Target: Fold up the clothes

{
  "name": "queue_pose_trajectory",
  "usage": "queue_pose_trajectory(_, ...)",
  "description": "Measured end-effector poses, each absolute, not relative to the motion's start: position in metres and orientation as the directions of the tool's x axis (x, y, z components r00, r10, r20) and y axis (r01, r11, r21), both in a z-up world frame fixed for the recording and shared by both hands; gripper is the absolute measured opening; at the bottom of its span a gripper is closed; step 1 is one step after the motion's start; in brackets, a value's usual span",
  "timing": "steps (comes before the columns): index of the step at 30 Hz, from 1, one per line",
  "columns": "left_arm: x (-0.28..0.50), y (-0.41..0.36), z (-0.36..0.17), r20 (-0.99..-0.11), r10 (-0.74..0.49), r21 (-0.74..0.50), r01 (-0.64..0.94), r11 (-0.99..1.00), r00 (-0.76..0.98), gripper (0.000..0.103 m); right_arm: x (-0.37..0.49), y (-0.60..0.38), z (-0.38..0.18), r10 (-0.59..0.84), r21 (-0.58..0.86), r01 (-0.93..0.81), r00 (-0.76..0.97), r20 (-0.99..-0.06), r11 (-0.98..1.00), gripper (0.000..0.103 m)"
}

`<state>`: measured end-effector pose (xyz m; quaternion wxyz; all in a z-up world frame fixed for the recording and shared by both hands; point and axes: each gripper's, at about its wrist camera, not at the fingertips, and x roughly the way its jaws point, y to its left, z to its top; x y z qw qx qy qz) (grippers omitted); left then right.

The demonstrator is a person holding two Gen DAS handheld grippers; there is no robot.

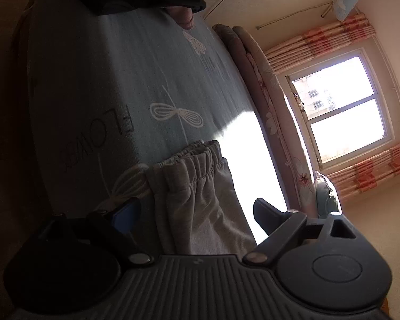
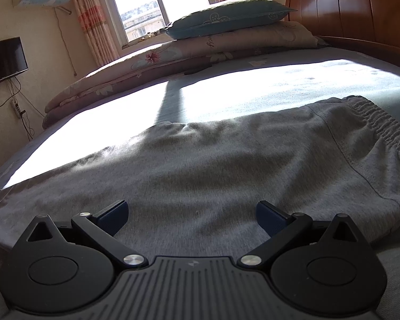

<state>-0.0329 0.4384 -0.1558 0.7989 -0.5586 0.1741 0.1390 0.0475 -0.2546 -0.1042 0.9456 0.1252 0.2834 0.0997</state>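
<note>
Lying flat on a pale blue bedsheet (image 2: pixel 253 90), a pair of grey sweatpants (image 2: pixel 200 165) is spread across the bed, its elasticated waistband (image 2: pixel 381 125) turned toward the wooden headboard (image 2: pixel 346 5). The right gripper (image 2: pixel 192 216) is held low over the middle of the garment with its jaws spread wide, and nothing is clamped between its fingers (image 2: pixel 114 213); whether the pads touch the cloth cannot be told. In the left wrist view, which is strongly rolled, the left gripper (image 1: pixel 194 218) is seen at the waistband end of the sweatpants, its jaws likewise parted, with the gathered grey fabric lying in the gap between the fingers (image 1: pixel 266 213) but not pinched by them. A white flower print and the word FLOWER (image 1: pixel 96 141) are woven into the sheet beside the waistband. A bright patch of sunlight is cast across the sheet beyond the trousers. A folded floral quilt (image 2: pixel 146 64) and a blue pillow (image 2: pixel 226 16) are stacked along the far side of the bed, below the window (image 2: pixel 157 2) with its orange-patterned curtains (image 2: pixel 88 16). A sleeve and part of a hand (image 1: pixel 184 16) are visible at the far edge of the left view.
</note>
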Motion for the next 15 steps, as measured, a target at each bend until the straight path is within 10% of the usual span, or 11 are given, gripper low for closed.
queue_pose_trajectory(15, -0.012, 0.425, -0.171, -0.32, -0.111, -0.913, -0.275, 0.301, 0.941, 0.091, 0.047, -0.247, -0.104, 0.223, 0.24, -0.107, 0.819, -0.529, 0.965, 0.103)
